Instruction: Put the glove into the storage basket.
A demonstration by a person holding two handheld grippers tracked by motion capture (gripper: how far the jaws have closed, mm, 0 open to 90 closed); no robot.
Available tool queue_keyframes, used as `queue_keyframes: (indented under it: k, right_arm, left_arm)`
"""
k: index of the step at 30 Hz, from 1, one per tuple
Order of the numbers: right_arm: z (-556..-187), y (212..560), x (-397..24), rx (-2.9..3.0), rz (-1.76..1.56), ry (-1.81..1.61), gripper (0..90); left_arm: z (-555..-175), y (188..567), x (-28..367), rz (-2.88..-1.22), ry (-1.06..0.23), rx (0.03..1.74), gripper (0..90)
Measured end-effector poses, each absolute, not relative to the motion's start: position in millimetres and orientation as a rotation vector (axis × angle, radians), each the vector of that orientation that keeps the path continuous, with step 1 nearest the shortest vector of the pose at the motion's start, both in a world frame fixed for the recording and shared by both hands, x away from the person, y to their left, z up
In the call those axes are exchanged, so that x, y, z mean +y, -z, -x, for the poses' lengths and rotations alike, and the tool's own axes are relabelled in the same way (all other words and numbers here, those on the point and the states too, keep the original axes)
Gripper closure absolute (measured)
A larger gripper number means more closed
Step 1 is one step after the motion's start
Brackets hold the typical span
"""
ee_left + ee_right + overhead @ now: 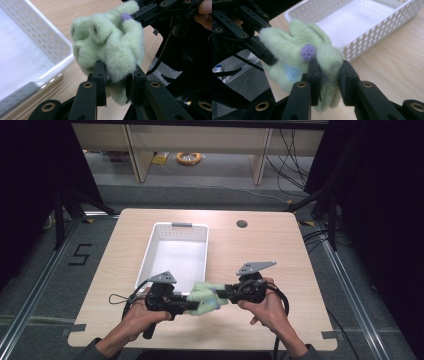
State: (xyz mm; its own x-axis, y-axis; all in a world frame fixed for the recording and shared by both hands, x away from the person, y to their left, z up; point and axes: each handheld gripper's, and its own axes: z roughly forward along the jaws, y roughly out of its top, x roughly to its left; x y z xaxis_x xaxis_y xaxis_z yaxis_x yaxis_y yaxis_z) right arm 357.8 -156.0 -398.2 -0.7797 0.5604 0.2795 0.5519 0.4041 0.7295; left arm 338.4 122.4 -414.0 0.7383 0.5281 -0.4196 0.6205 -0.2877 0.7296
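Wooden table [280, 255] (grey floor [200, 175] beyond).

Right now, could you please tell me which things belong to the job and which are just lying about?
In the job: fuzzy pale-green cloth, left gripper, right gripper, white perforated plastic basket.
Lying about: yellow cable coil on the floor beyond the table.

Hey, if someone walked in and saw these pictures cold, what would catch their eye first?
Most striking is the fuzzy pale green glove with a small purple knitted dot, held off the table between the left gripper and the right gripper, each with its jaws clamped on one end. Just beyond it sits an empty white perforated basket on the light wooden table, toward its left-centre in the high view.
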Motion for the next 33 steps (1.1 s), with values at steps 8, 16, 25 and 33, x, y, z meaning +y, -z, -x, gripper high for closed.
queue_keyframes:
  k: [8,16,25,33]
  right_arm:
    - [-386.6,382.1,-127.3,2.643,-1.022,-1.374,74.0]
    - [-414.2,376.6,-94.9,2.682,-1.008,-1.344,74.0]
    - [-439.1,384.3,-70.8,2.71,-1.038,-1.297,74.0]
    - [-457.0,400.4,-57.9,2.732,-1.081,-1.256,74.0]
  left_arm:
    - [-357.6,398.4,149.0,-1.933,0.085,0.947,72.0]
    - [-376.1,393.1,174.5,-1.927,0.072,1.012,71.8]
    - [-397.6,401.3,193.3,-1.946,0.095,1.075,71.8]
    - [-414.9,415.4,201.0,-1.958,0.121,1.135,71.8]
